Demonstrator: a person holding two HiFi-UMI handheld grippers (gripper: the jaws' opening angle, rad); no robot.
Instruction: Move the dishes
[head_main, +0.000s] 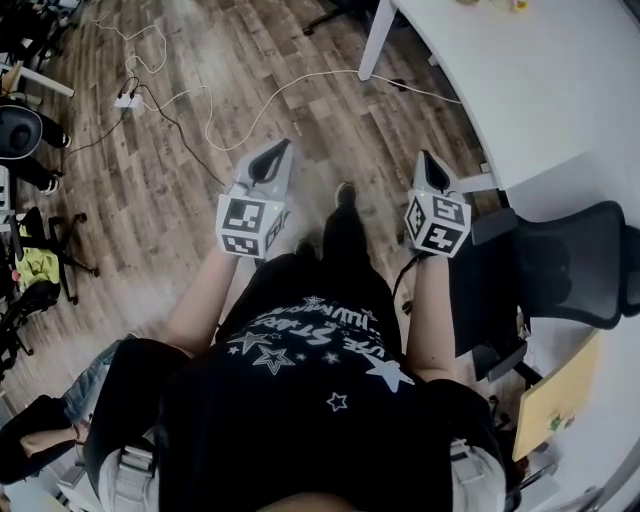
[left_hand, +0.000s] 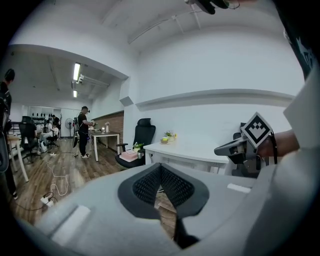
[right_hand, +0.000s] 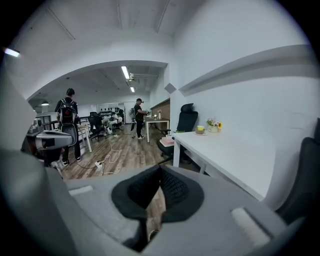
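The left gripper (head_main: 277, 152) and right gripper (head_main: 424, 162) hang empty, fingers (left_hand: 145, 186) pressed together; nothing is picked up yet, so approaching the table (head_main: 520, 90) seems next.

black t-shirt (head_main: 300, 410) printed with white stars (head_main: 388, 375).

An open-plan office: a long white desk (right_hand: 235, 155), black swivel chairs (right_hand: 187, 120), wood floor (head_main: 200, 190) with trailing cables (head_main: 250, 95), a power strip (head_main: 126, 100), ceiling strip lights (right_hand: 125, 72), and people (right_hand: 67, 117) standing about.
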